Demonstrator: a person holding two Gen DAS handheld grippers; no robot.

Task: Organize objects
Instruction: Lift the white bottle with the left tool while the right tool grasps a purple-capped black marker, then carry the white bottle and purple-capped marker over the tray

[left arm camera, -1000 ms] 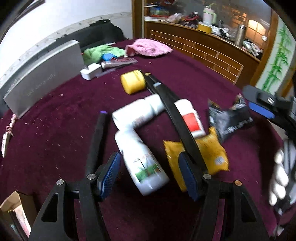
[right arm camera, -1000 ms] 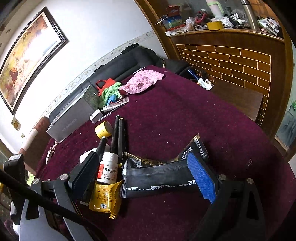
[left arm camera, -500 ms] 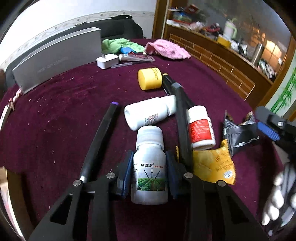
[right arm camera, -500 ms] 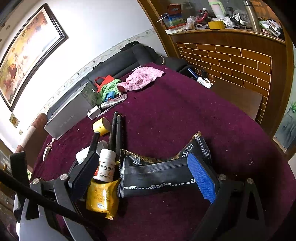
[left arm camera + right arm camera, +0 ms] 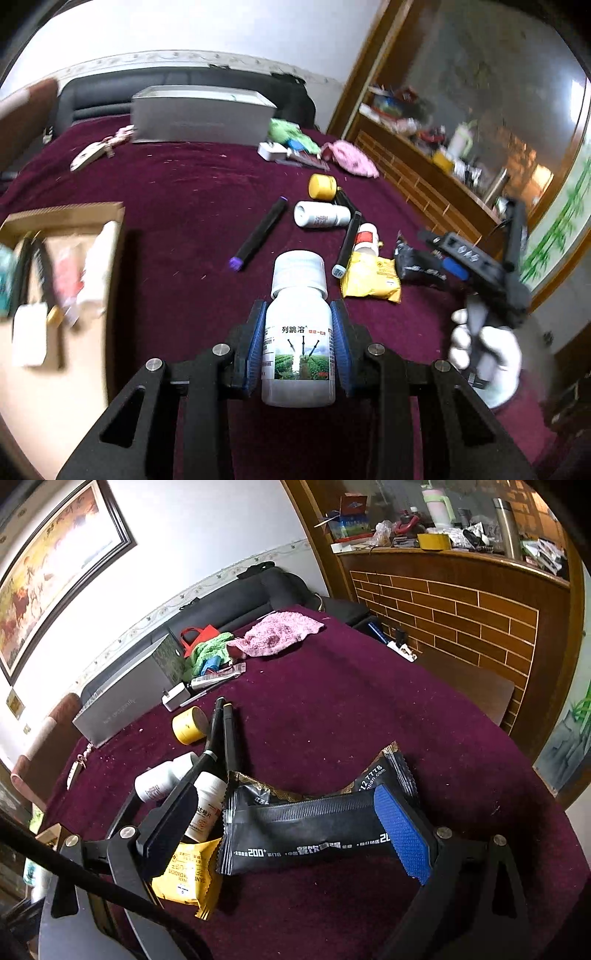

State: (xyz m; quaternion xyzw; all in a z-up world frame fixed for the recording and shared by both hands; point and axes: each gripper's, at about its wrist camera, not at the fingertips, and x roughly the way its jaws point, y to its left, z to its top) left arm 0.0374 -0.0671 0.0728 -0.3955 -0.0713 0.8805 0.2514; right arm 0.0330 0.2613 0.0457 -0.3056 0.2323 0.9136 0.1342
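My left gripper [image 5: 297,314] is shut on a white bottle [image 5: 297,332] with a green field label, held upright above the maroon table [image 5: 177,192]. An open cardboard box [image 5: 62,221] with several items lies to its left. On the table lie a purple-tipped marker [image 5: 258,234], a white bottle [image 5: 321,215], a yellow jar [image 5: 322,186], a red-label bottle [image 5: 207,805], a yellow packet [image 5: 188,871] and black pens [image 5: 229,734]. My right gripper [image 5: 288,827] stands open low over a black packet [image 5: 306,830], which lies between its fingers.
A grey box [image 5: 199,118] stands at the table's far edge, with a white charger [image 5: 175,698], green cloth [image 5: 208,650] and pink cloth [image 5: 280,631] beside it. A brick-pattern wooden counter [image 5: 461,602] rises on the right. A gloved hand [image 5: 484,354] holds the right gripper.
My left gripper closed on the lying green-label bottle, lifted it and swung left, bringing the cardboard box into view. The right gripper stayed over the black packet.
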